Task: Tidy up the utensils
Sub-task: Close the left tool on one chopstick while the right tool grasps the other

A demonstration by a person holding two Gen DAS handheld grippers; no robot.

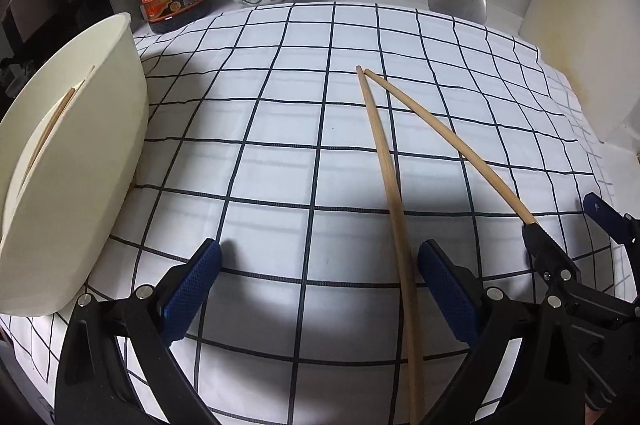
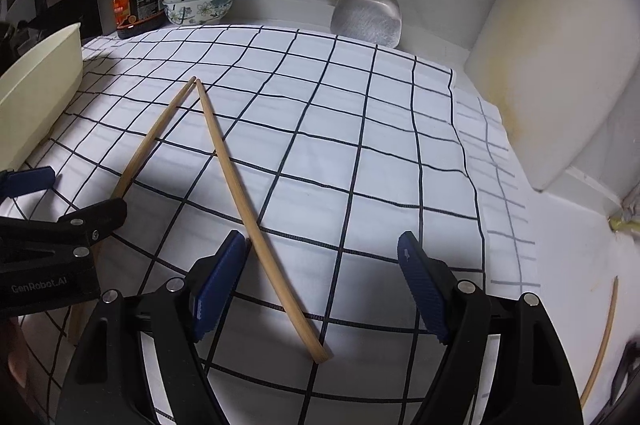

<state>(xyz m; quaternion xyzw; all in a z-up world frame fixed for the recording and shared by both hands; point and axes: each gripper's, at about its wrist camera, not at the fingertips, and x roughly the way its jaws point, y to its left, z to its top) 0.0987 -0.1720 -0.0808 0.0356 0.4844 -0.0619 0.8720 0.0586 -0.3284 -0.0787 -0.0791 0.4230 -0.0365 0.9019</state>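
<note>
On the checked cloth [image 1: 280, 129] two chopsticks [image 2: 236, 185] lie in a V, both grippers [image 1: 320, 289] [image 2: 324, 285] wide apart, gripping nothing.

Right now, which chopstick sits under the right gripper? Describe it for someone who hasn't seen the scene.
On the checked cloth, two chopsticks form a V with tips meeting. The right chopstick runs between the open right gripper fingers; its butt end lies fully visible, unlike the left one.
</note>
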